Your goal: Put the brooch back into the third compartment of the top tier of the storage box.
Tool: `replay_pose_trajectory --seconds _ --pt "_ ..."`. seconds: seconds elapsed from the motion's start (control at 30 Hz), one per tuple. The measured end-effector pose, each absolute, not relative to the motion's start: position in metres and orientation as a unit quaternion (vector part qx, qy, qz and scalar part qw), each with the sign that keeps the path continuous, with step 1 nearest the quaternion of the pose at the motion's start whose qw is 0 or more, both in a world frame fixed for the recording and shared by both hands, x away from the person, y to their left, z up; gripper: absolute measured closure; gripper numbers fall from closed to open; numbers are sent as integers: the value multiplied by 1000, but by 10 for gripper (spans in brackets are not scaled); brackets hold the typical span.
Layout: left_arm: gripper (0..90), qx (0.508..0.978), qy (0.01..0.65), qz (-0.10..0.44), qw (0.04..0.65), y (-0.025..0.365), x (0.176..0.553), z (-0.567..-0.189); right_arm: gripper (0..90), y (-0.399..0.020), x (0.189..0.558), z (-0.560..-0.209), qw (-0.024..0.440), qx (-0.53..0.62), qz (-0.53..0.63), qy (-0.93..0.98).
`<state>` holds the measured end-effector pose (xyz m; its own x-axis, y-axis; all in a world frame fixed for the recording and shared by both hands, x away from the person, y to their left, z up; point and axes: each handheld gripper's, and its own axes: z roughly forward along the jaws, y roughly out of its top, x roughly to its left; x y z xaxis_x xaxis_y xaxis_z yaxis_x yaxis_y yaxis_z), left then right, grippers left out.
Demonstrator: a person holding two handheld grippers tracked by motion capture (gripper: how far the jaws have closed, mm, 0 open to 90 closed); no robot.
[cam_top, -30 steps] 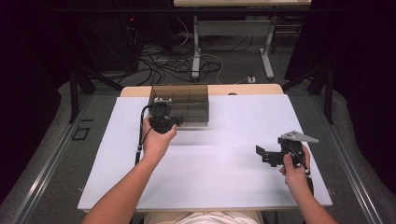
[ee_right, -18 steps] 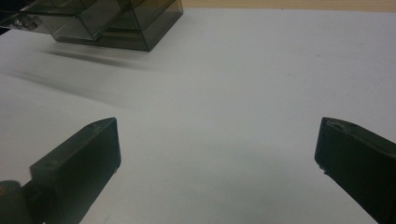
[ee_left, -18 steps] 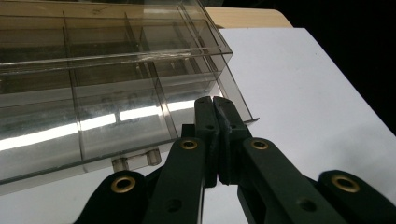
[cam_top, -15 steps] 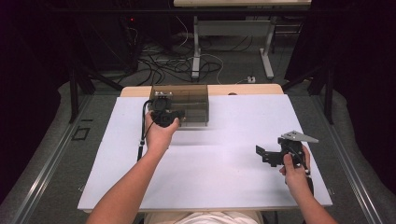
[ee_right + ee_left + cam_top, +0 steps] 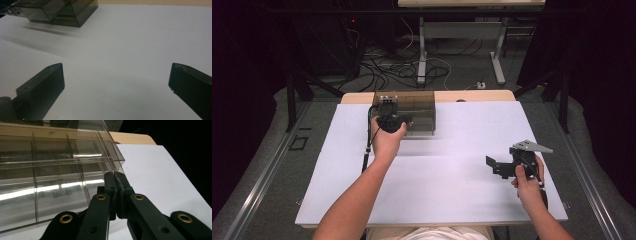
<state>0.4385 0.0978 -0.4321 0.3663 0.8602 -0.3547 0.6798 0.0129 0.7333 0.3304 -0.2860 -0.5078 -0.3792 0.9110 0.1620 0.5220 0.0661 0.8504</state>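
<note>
Since the clear plastic compartment box [image 5: 409,111] at the table's [image 5: 462,190] far edge looks light, rigid and slick, we judge its thin lid lip the best hold, where the left gripper [image 5: 114,175] seems pressed together, possibly pinching it, right gripper [image 5: 115,82] spread.

Dark room: grey floor [image 5: 452,85] strewn with black and white cables [image 5: 387,70] at 12 o'clock, white metal desk legs [image 5: 422,55] beyond, black curtains [image 5: 597,60] at 3 and 9 o'clock.
</note>
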Motion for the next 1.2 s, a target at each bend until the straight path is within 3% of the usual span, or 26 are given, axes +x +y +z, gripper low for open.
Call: replay_pose_trajectory --seconds 1.2 --pt "898 677 564 102 462 81 454 -453 1 -286 331 -509 220 507 448 703"
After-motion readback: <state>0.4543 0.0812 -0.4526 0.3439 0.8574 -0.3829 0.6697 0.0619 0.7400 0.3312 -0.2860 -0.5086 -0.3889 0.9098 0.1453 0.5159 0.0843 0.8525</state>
